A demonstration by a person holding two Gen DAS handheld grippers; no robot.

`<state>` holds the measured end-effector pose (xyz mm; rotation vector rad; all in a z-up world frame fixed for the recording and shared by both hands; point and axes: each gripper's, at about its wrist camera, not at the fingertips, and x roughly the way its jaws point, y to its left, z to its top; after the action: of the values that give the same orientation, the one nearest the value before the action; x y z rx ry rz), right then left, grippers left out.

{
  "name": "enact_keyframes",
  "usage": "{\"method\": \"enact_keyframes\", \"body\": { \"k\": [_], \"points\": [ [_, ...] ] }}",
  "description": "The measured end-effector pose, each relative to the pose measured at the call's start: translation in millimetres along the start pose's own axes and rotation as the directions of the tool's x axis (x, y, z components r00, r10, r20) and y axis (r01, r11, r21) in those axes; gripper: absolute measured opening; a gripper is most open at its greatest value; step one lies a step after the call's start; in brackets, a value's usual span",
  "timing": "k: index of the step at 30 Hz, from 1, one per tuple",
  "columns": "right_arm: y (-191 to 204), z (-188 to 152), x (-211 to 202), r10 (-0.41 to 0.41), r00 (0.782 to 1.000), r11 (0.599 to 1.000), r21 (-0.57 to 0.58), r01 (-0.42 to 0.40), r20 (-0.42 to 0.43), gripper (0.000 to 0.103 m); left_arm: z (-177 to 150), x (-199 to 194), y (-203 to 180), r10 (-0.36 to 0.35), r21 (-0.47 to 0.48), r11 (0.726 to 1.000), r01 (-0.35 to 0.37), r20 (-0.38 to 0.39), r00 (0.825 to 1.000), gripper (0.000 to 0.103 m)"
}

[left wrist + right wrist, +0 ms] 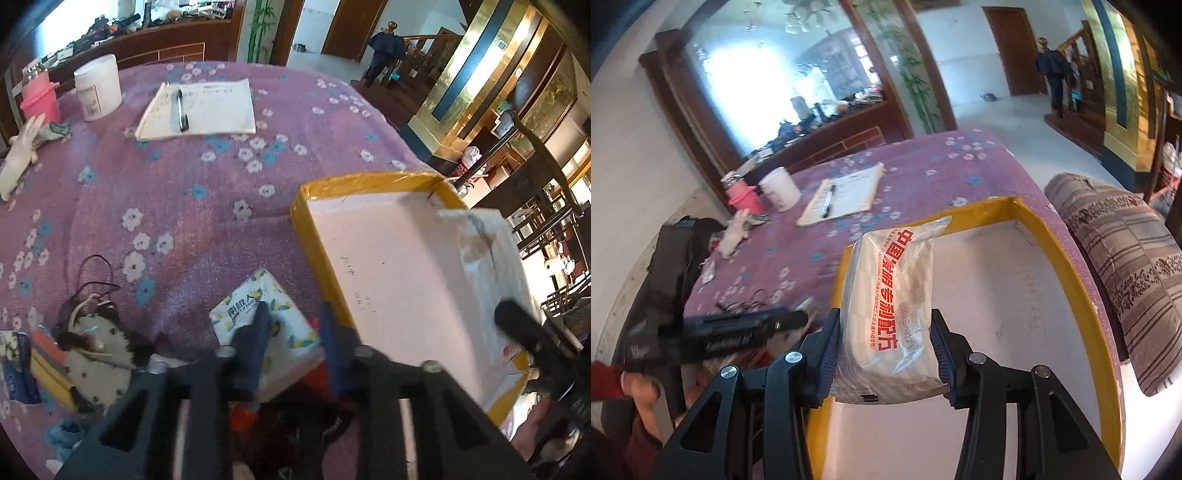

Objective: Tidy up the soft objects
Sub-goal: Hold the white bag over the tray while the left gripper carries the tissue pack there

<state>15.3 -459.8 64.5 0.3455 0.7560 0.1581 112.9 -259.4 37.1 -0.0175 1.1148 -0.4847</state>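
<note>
right gripper [884, 354] clamps clear packet [890, 306] over yellow-rimmed box [1067, 288] | left gripper [295, 347] jaws apart around tissue pack [264, 325], log reads closed, state unclear | lower well inside before release

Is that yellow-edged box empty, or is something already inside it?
Looks empty: the box shows only bare white floor. The plastic packet is held above it in the right gripper.

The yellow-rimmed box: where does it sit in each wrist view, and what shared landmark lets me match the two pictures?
Left wrist view: the yellow-rimmed box fills the lower right, its white inside facing the camera.
Right wrist view: the box fills the centre and lower right, behind the clear packet with red lettering held in the right tool.
Shared landmark: the notepad with a pen, on the purple cloth beyond the box in both views.
</note>
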Motion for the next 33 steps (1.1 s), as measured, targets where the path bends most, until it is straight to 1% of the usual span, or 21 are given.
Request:
{"method": "enact_keyframes", "body": {
  "k": [1, 2, 4, 5, 7, 8, 9, 10, 11, 13, 15, 17, 20, 22, 25, 26, 28, 29, 30, 32, 33],
  "points": [
    [2.0, -0.9, -3.0, 0.001, 1.000, 1.000, -0.006, -0.001, 0.006, 0.049, 1.4, 0.0, -0.8, -0.020, 0.003, 1.000, 0.020, -0.023, 1.000, 0.001],
    [3.3, -1.1, -4.8, -0.006, 1.000, 1.000, -0.009, 0.006, 0.009, 0.050, 2.5, 3.4, -0.7, -0.030, -0.002, 1.000, 0.030, -0.047, 0.998, 0.000],
    [2.8, -1.7, -4.3, -0.013, 1.000, 1.000, -0.013, 0.013, 0.005, 0.049, 2.6, 9.8, -0.8, 0.008, 0.004, 1.000, -0.008, -0.054, 0.999, 0.000],
    [2.0, -2.5, -4.0, -0.014, 1.000, 1.000, -0.008, 0.014, 0.006, 0.049, 1.5, 12.2, -0.8, 0.038, 0.020, 0.999, -0.037, -0.047, 0.998, 0.003],
    [0.8, -4.9, -2.2, -0.006, 1.000, 1.000, -0.001, 0.006, -0.003, 0.050, -0.9, 13.6, 0.9, 0.056, 0.045, 0.998, -0.054, -0.049, 0.997, 0.015],
    [0.7, -6.2, -1.8, 0.002, 1.000, 1.000, -0.001, -0.002, -0.009, 0.050, -1.0, 12.1, 3.3, 0.068, 0.039, 0.997, -0.066, -0.047, 0.997, 0.036],
    [2.1, -7.8, -2.9, 0.011, 1.000, 1.000, -0.002, -0.011, -0.008, 0.050, -0.1, 8.1, 7.1, 0.069, 0.026, 0.997, -0.068, -0.043, 0.997, 0.065],
    [4.7, -8.9, -4.9, 0.018, 1.000, 1.000, -0.005, -0.018, -0.007, 0.050, 0.4, 2.6, 11.7, 0.045, 0.003, 0.999, -0.045, -0.023, 0.999, 0.076],
    [7.4, -9.2, -6.9, 0.026, 1.000, 1.000, -0.010, -0.026, -0.006, 0.049, 0.4, -3.0, 15.9, 0.028, -0.021, 0.999, -0.028, -0.001, 1.000, 0.083],
    [18.3, -10.5, -15.8, 0.059, 0.998, 0.997, -0.040, -0.059, 0.007, 0.050, 1.5, -6.6, 17.9, 0.022, -0.020, 1.000, -0.022, 0.009, 1.000, 0.084],
    [30.8, -11.9, -23.8, 0.083, 0.996, 0.994, -0.070, -0.082, 0.017, 0.050, 4.3, -2.2, 16.6, 0.027, -0.016, 1.000, -0.027, -0.015, 1.000, 0.084],
    [40.1, -13.9, -29.8, 0.098, 0.995, 0.992, -0.087, -0.096, 0.028, 0.050, 5.6, 10.2, 15.3, 0.034, -0.027, 0.999, -0.036, -0.066, 0.997, 0.084],
    [45.0, -17.8, -36.6, 0.098, 0.994, 0.991, -0.101, -0.093, 0.048, 0.050, 8.3, 28.6, 19.7, 0.045, -0.083, 0.995, -0.054, -0.106, 0.993, 0.083],
    [47.2, -19.8, -38.8, 0.101, 0.994, 0.990, -0.106, -0.095, 0.050, 0.050, 11.3, 37.2, 22.2, 0.049, -0.105, 0.992, -0.062, -0.123, 0.991, 0.080],
    [46.6, -23.8, -39.4, 0.099, 0.994, 0.990, -0.105, -0.094, 0.043, 0.050, 11.1, 39.9, 21.5, 0.104, -0.108, 0.987, -0.117, -0.118, 0.988, 0.068],
    [46.1, -24.8, -38.9, 0.099, 0.994, 0.990, -0.104, -0.095, 0.040, 0.050, 10.0, 38.8, 19.7, 0.086, -0.094, 0.991, -0.097, -0.115, 0.990, 0.051],
    [44.3, -27.1, -38.8, 0.103, 0.994, 0.990, -0.100, -0.099, 0.036, 0.050, 7.7, 32.1, 14.2, 0.076, -0.070, 0.994, -0.084, -0.101, 0.992, 0.040],
    [43.8, -27.9, -38.8, 0.103, 0.994, 0.990, -0.100, -0.099, 0.037, 0.050, 6.7, 28.6, 9.1, 0.083, -0.034, 0.996, -0.086, -0.092, 0.992, 0.034],
    [42.7, -28.4, -38.6, 0.103, 0.994, 0.990, -0.097, -0.098, 0.039, 0.050, 6.6, 26.8, 5.5, 0.090, -0.012, 0.996, -0.092, -0.086, 0.992, 0.030],
    [41.2, -29.1, -38.3, 0.106, 0.994, 0.991, -0.090, -0.102, 0.038, 0.050, 7.9, 27.0, 1.2, 0.092, 0.024, 0.996, -0.090, -0.091, 0.992, 0.027],
    [40.3, -29.2, -37.8, 0.106, 0.994, 0.991, -0.087, -0.102, 0.037, 0.050, 8.2, 31.3, -2.6, 0.096, 0.060, 0.994, -0.090, -0.115, 0.989, 0.027]
  ]
}}
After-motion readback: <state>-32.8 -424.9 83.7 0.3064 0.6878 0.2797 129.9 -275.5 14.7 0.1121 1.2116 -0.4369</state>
